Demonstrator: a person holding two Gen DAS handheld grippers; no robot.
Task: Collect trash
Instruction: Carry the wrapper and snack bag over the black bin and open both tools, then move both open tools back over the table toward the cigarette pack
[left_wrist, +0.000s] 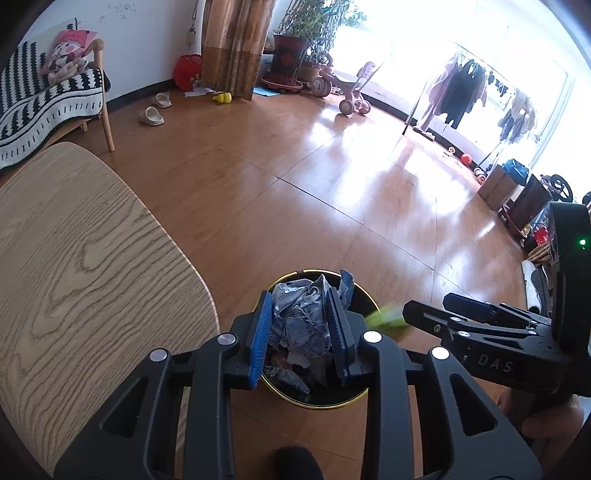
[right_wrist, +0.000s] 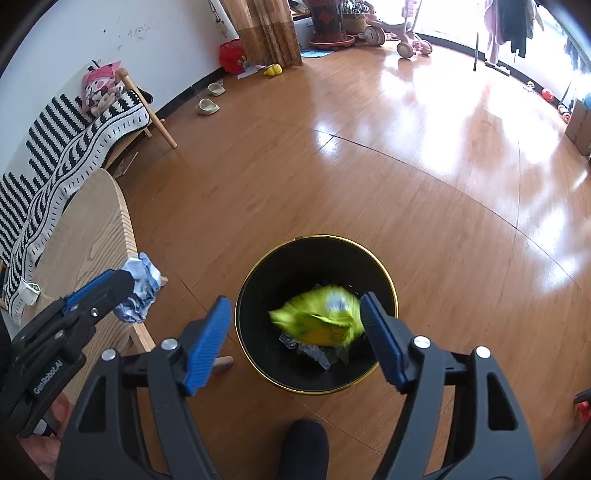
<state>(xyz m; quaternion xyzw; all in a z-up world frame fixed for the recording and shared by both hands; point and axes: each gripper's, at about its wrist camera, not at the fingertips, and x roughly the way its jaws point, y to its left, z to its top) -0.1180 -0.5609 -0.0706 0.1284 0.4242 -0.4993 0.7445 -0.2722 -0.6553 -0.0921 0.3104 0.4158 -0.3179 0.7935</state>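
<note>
A black bin with a gold rim (left_wrist: 281, 277) stands on the wooden floor beside the table. My left gripper (left_wrist: 299, 295) is over it, shut on a crumpled blue-and-white paper wad (left_wrist: 301, 325). In the right wrist view the same left gripper (right_wrist: 127, 286) holds the wad (right_wrist: 142, 291) near the table's edge, left of the bin (right_wrist: 317, 235). My right gripper (right_wrist: 294, 299) stands open above the bin's mouth. A blurred yellow-green wrapper (right_wrist: 321, 314) sits between its fingers inside the opening, close to the right pad, over crumpled paper at the bottom. The left wrist view shows the right gripper (left_wrist: 426, 303) and the wrapper (left_wrist: 386, 318).
A light wooden table (left_wrist: 74, 258) lies left of the bin. A bench with a striped blanket (right_wrist: 74, 129) stands by the wall, with slippers (left_wrist: 151, 116) nearby. A tricycle (left_wrist: 347, 92), a clothes rack (left_wrist: 461, 92) and boxes (left_wrist: 498, 184) line the far side. Open floor stretches beyond the bin.
</note>
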